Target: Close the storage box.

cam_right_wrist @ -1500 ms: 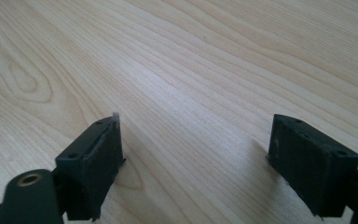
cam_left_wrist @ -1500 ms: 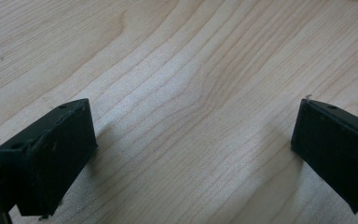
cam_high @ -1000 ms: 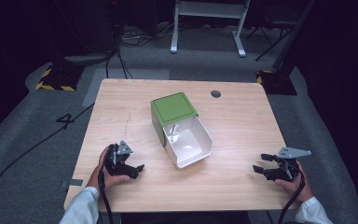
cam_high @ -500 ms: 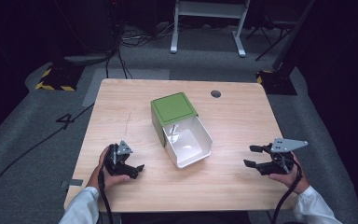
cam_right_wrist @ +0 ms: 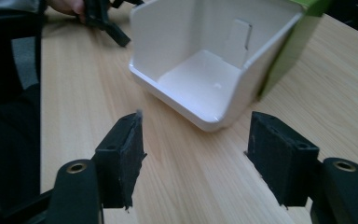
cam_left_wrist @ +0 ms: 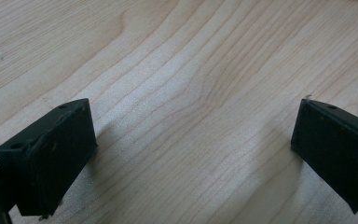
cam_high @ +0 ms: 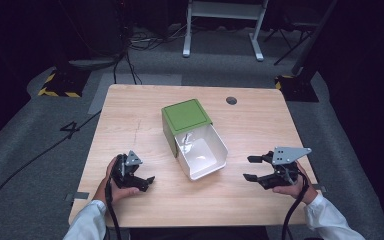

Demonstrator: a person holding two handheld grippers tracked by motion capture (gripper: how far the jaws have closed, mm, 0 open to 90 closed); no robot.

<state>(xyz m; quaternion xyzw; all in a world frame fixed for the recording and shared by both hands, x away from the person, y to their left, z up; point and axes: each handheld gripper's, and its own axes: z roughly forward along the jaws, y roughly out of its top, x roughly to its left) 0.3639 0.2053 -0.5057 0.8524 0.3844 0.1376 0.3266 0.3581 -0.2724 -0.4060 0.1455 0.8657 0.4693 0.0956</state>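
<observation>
A box lies on its side mid-table: a green sleeve (cam_high: 185, 116) with a white drawer (cam_high: 202, 152) pulled out toward me, its inside empty. In the right gripper view the white drawer (cam_right_wrist: 200, 79) opens toward the camera, with the green sleeve (cam_right_wrist: 289, 51) behind it. My right gripper (cam_high: 248, 168) hovers right of the drawer and points at it. Its jaws have just been closing, but they stand open (cam_right_wrist: 193, 154) with nothing between them. My left gripper (cam_high: 146, 182) rests low at the front left, open over bare wood (cam_left_wrist: 193, 154).
The wooden table (cam_high: 130, 115) has a round cable hole (cam_high: 231, 100) near its back edge. The left gripper (cam_right_wrist: 105, 21) and its hand show beyond the drawer in the right gripper view. Dark floor with cables and stand legs surrounds the table.
The right gripper has moved left from the table's right edge toward the drawer and risen a little. The left gripper and the box have stayed put.
</observation>
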